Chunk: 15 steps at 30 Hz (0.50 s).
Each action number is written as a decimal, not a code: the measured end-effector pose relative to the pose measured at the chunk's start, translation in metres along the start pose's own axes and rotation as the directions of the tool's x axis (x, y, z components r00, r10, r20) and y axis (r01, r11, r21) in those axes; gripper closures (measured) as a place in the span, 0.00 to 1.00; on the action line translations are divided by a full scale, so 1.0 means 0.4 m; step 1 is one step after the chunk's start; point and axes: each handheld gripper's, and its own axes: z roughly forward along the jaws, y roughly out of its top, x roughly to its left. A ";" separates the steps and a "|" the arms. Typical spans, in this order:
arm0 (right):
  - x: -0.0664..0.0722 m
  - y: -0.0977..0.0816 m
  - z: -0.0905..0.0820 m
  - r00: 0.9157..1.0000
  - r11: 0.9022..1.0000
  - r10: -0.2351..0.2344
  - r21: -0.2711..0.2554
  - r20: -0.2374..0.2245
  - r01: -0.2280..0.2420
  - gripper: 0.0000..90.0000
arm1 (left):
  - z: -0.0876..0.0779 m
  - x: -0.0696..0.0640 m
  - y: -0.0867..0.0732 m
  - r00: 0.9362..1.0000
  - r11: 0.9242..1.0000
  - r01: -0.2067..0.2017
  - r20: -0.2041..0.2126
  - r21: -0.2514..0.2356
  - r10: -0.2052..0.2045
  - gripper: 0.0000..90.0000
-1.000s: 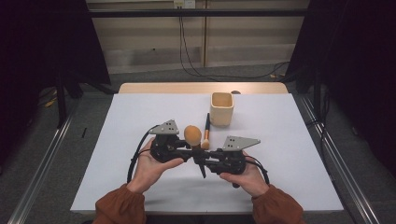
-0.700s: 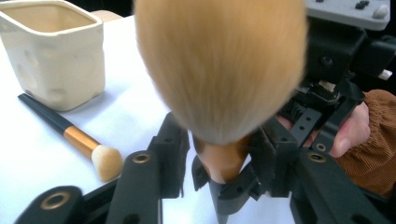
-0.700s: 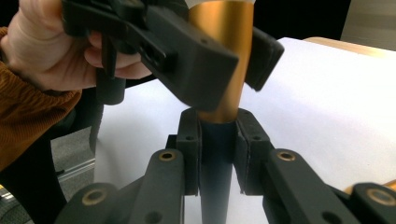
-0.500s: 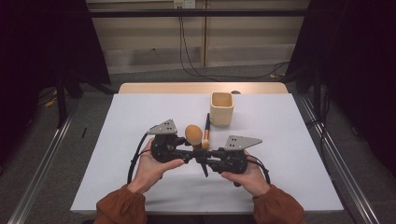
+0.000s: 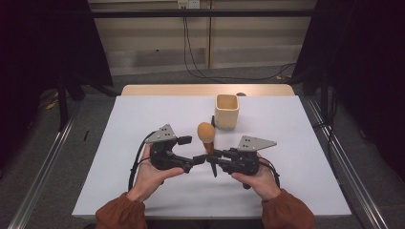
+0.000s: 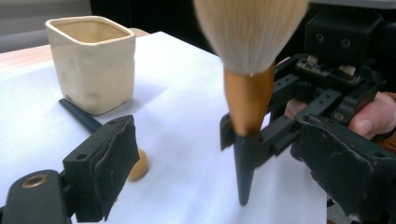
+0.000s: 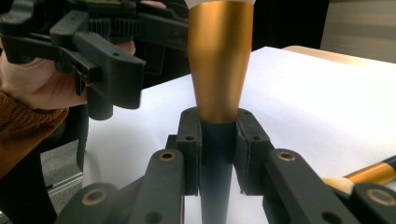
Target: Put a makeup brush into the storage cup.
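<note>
Upright brush (image 5: 207, 135) in right tool (image 5: 213, 159)

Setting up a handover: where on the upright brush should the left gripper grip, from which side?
Take the gold ferrule of the brush just above the right gripper, which clamps the dark handle. Come in level from the side opposite it: the bristles are soft, the tip below tapers away. The left gripper, jaws just opened, stands free of it.

Right tongs (image 5: 211, 160) clamped, left tongs (image 5: 198, 149) (just opening) apart.
</note>
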 end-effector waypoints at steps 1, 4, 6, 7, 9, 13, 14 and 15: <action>-0.001 0.001 -0.003 1.000 1.000 0.001 -0.003 0.004 -0.001 0.84 | -0.004 0.001 -0.004 1.000 1.000 0.000 -0.007 -0.007 0.000 0.13; -0.009 0.004 -0.009 1.000 1.000 0.002 -0.016 0.017 -0.002 0.84 | -0.018 0.007 -0.012 1.000 1.000 0.002 -0.025 -0.023 -0.002 0.09; -0.012 0.005 -0.013 1.000 1.000 0.001 -0.017 0.029 -0.001 0.84 | -0.027 0.012 -0.017 0.999 1.000 0.005 -0.040 -0.030 -0.006 0.05; -0.013 0.006 -0.015 1.000 1.000 0.003 -0.020 0.031 -0.002 0.84 | -0.032 0.014 -0.020 0.999 0.999 0.011 -0.044 -0.037 -0.013 0.04; -0.016 0.008 -0.019 0.999 1.000 0.005 -0.027 0.038 -0.004 0.84 | -0.041 0.019 -0.026 0.998 0.999 0.017 -0.058 -0.044 -0.020 0.03; -0.025 0.013 -0.030 0.999 0.999 0.002 -0.039 0.054 0.000 0.84 | -0.056 0.028 -0.042 0.997 0.999 0.015 -0.079 -0.048 -0.019 0.03; -0.028 0.015 -0.034 0.998 0.999 0.002 -0.043 0.061 0.001 0.84 | -0.058 0.030 -0.046 0.996 0.999 0.014 -0.084 -0.040 -0.017 0.03; -0.031 0.017 -0.037 0.998 0.999 0.003 -0.046 0.064 -0.001 0.84 | -0.061 0.031 -0.050 0.996 0.999 0.015 -0.090 -0.037 -0.019 0.03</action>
